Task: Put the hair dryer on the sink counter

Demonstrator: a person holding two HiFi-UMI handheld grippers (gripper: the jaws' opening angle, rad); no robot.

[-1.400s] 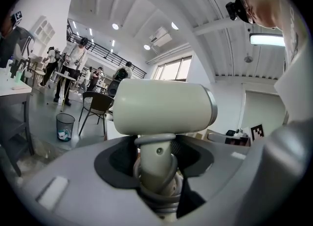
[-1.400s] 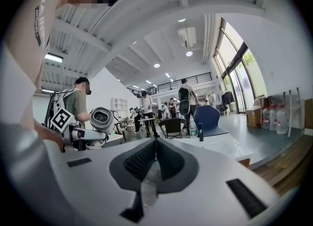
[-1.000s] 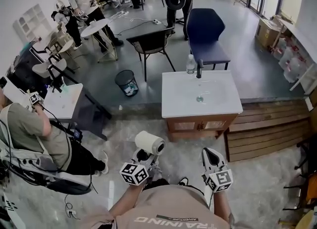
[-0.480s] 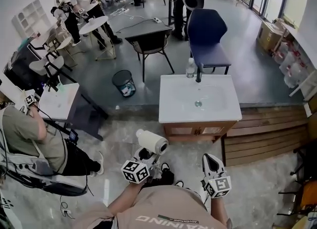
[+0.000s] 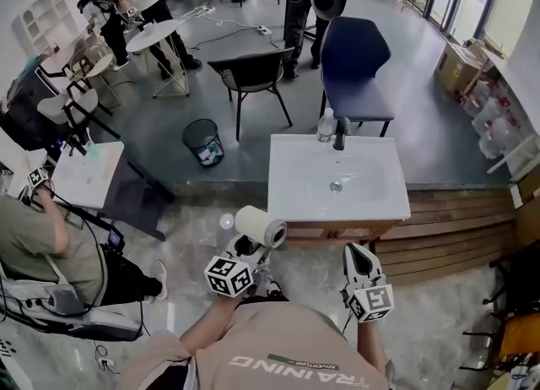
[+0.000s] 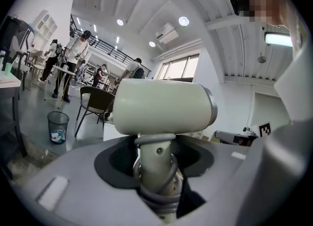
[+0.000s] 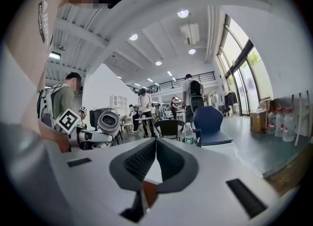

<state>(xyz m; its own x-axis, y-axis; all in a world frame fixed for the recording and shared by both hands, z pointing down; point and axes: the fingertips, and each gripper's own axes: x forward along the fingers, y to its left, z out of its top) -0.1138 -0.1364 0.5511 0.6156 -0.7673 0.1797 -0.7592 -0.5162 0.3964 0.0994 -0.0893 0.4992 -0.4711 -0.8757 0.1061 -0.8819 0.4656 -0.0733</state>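
A cream hair dryer (image 5: 260,226) stands upright in my left gripper (image 5: 249,253), whose jaws are shut on its handle with the cord wound round it. In the left gripper view the dryer's barrel (image 6: 161,107) lies crosswise above the jaws of that gripper (image 6: 156,171). The white sink counter (image 5: 295,186) stands just ahead, with a dark faucet (image 5: 340,137) and a water bottle (image 5: 326,125) at its back edge. My right gripper (image 5: 356,253) hangs beside the left one, shut with nothing in it. The right gripper view shows its own closed jaws (image 7: 156,142), the dryer (image 7: 108,121) at left and the bottle (image 7: 189,133).
A raised wooden step (image 5: 456,215) runs to the right of the counter. Behind the counter stand a blue armchair (image 5: 354,59), a dark chair (image 5: 249,72) and a mesh waste bin (image 5: 203,140). A seated person (image 5: 42,236) and a small white table (image 5: 84,173) are at left.
The view has drawn closer to the sink counter. Both grippers have come forward with it, and the left one still holds the dryer.
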